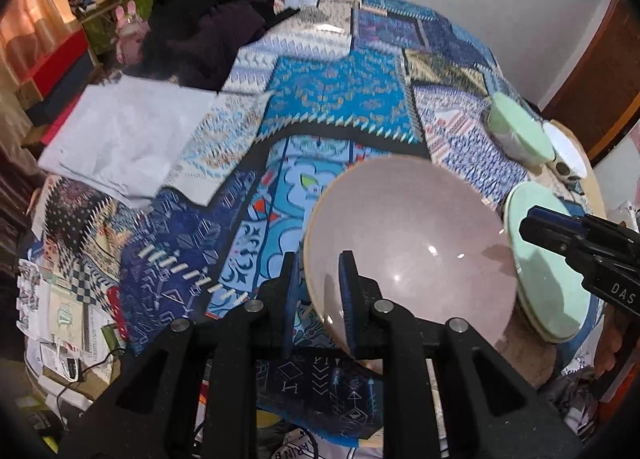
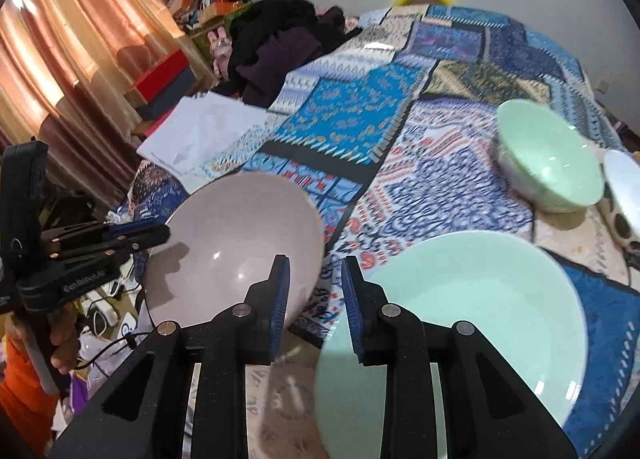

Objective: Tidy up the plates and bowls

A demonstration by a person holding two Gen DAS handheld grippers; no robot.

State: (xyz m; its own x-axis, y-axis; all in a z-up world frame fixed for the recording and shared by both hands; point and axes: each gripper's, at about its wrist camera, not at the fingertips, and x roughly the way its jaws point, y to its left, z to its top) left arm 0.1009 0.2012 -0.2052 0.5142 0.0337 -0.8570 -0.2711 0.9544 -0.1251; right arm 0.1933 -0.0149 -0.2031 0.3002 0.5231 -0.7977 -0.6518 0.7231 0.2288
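Note:
My left gripper [image 1: 320,291] is shut on the left rim of a pale pink plate [image 1: 420,243], one pad inside the rim and one outside. The plate hangs tilted over the patterned tablecloth [image 1: 340,99]. My right gripper [image 2: 316,295] is shut on the left rim of a mint green plate [image 2: 460,319], which is also lifted and tilted. In the right wrist view the pink plate [image 2: 240,227] sits to the left, with the left gripper [image 2: 160,233] at its edge. A green bowl [image 2: 552,163] stands on the table beyond the green plate.
A white dish [image 2: 624,187] sits beside the green bowl at the table's right edge. White folded sheets [image 1: 124,139] lie at the left of the table, dark clothing [image 1: 208,31] is heaped at the far left, and papers and cables [image 1: 68,323] clutter the near left.

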